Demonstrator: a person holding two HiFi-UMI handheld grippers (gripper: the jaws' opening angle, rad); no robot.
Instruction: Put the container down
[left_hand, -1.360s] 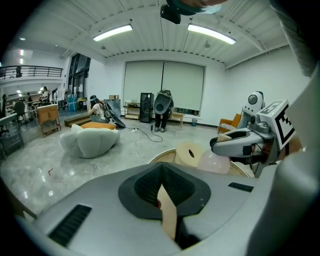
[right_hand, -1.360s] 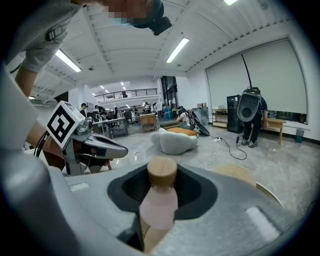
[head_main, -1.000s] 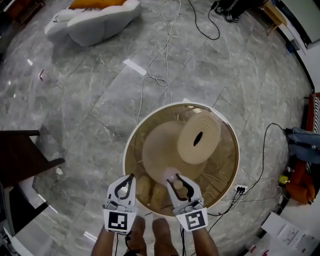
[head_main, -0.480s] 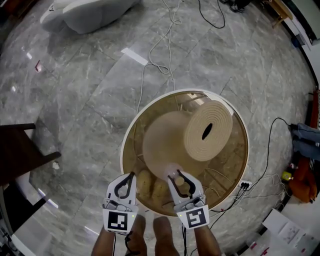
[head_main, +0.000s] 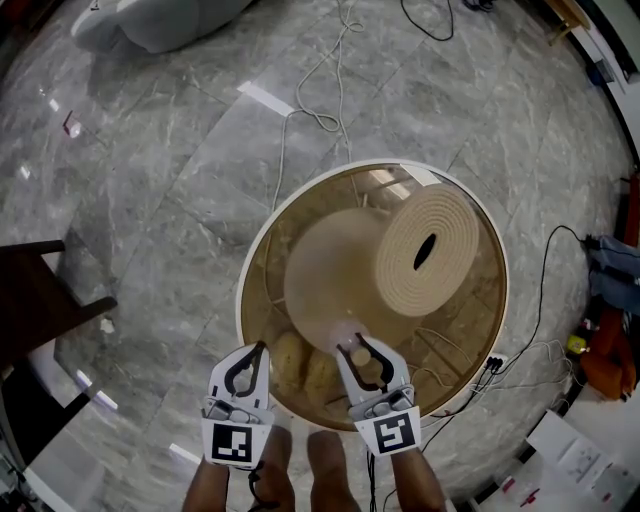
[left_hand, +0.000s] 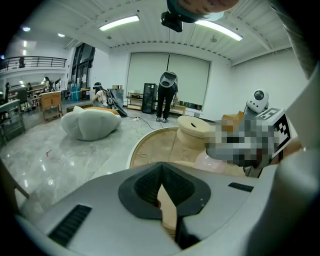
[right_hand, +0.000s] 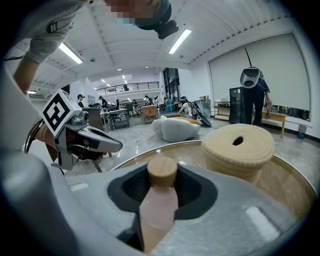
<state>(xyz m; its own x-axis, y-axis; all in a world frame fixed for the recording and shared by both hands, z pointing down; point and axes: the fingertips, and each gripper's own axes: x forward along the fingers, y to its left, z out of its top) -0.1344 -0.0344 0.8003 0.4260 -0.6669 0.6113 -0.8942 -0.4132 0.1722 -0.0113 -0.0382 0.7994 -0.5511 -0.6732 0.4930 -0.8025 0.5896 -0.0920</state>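
– So, where is the pale pink container (right_hand: 159, 207) with the round wooden cap?

– Clamped in the right gripper (head_main: 361, 352), which grasps its body. It hangs over the near edge of the white-rimmed round table (head_main: 240, 300). Whether it touches the top, I cannot tell.

– Which way does it point?

– Its long axis runs along the jaws, cap end away from the hand, toward the table's middle.

– Anything close by?

– The left gripper (left_hand: 161, 170) is just beside it on the left, over the same edge, with its jaws closed on nothing. Two rounded tan lumps (head_main: 291, 358) show between the grippers; on or under the top, I cannot say. A cream coiled-rope drum (head_main: 445, 225) with a dark slot stands toward the far right edge, well apart.

– And beyond the table?

– White cables (head_main: 300, 110) trail over the grey marble floor (head_main: 150, 200).
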